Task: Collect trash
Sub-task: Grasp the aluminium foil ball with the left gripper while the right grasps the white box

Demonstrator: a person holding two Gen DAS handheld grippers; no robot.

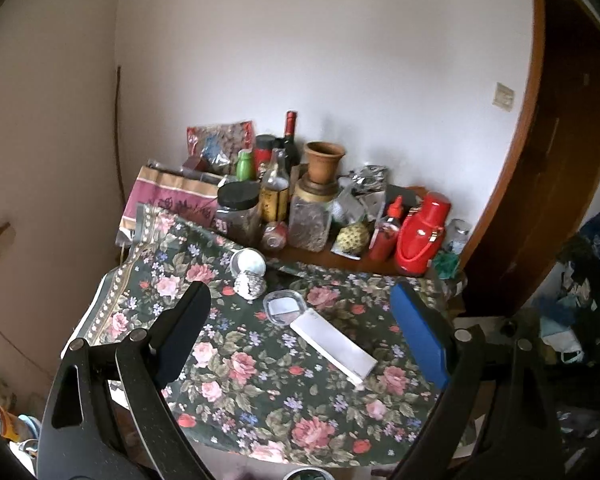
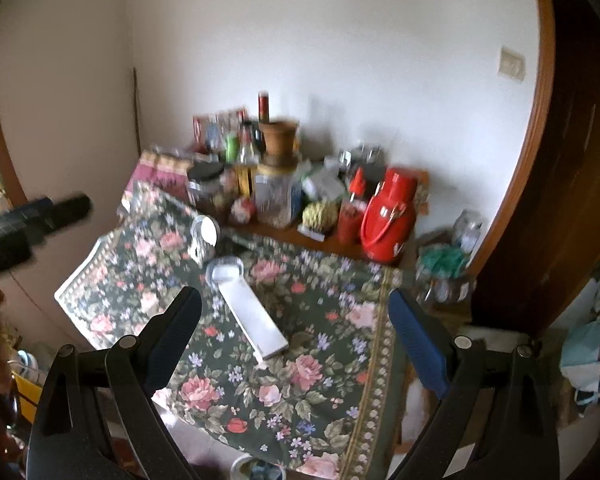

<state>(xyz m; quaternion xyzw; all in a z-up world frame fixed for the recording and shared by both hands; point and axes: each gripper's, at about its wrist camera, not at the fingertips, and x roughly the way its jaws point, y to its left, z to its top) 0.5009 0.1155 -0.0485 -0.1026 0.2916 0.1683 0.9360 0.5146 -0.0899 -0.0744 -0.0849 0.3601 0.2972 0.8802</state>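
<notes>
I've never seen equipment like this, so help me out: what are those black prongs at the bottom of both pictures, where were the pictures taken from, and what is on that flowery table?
The prongs are two-finger grippers, one in each of a person's hands, each carrying a camera. The left gripper and right gripper are both open and hold nothing. On the floral tablecloth lie a flat white box, a clear plastic lid and a crumpled foil ball. Jars and bottles crowd the back, beside a red thermos.

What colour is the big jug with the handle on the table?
The jug is bright red; the left wrist view shows it best, sharper than the right.
</notes>
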